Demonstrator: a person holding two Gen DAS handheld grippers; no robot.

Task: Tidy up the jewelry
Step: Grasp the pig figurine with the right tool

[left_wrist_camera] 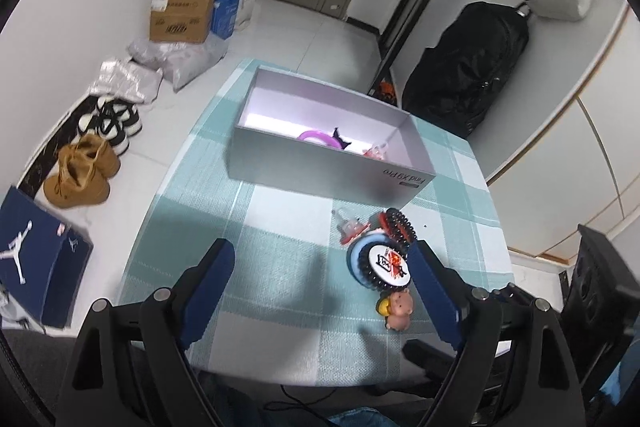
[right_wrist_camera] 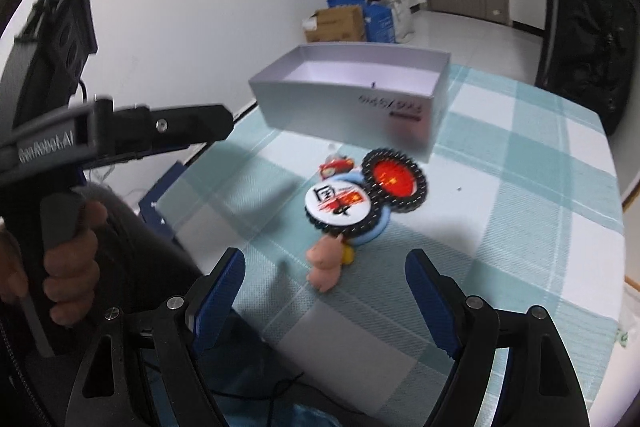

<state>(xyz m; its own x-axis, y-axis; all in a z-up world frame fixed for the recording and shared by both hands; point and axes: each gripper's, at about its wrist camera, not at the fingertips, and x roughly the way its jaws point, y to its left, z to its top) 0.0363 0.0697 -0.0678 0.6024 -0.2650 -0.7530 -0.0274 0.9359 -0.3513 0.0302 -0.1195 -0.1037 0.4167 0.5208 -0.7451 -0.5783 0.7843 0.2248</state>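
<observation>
A grey open box (left_wrist_camera: pixel 320 163) sits on the checked tablecloth (left_wrist_camera: pixel 280 219); inside lie a purple ring with a dark charm (left_wrist_camera: pixel 320 139) and a pink piece (left_wrist_camera: pixel 376 151). In front of the box lie a white round badge (left_wrist_camera: pixel 390 264), a red badge with a black beaded rim (right_wrist_camera: pixel 394 180), a small clear and red piece (left_wrist_camera: pixel 351 228) and a pink pig charm (left_wrist_camera: pixel 399 309). My left gripper (left_wrist_camera: pixel 322 263) is open and empty above the cloth, left of the badges. My right gripper (right_wrist_camera: pixel 325 267) is open, with the pig charm (right_wrist_camera: pixel 326 265) between its fingers, not gripped. The box (right_wrist_camera: pixel 352 99) stands beyond.
The left gripper's body and the hand on it (right_wrist_camera: pixel 72 251) fill the left of the right wrist view. On the floor left of the table are shoes (left_wrist_camera: pixel 82 171), a blue shoebox (left_wrist_camera: pixel 36 259), bags and cardboard boxes (left_wrist_camera: pixel 182 15). A black bag (left_wrist_camera: pixel 472 67) hangs to the right.
</observation>
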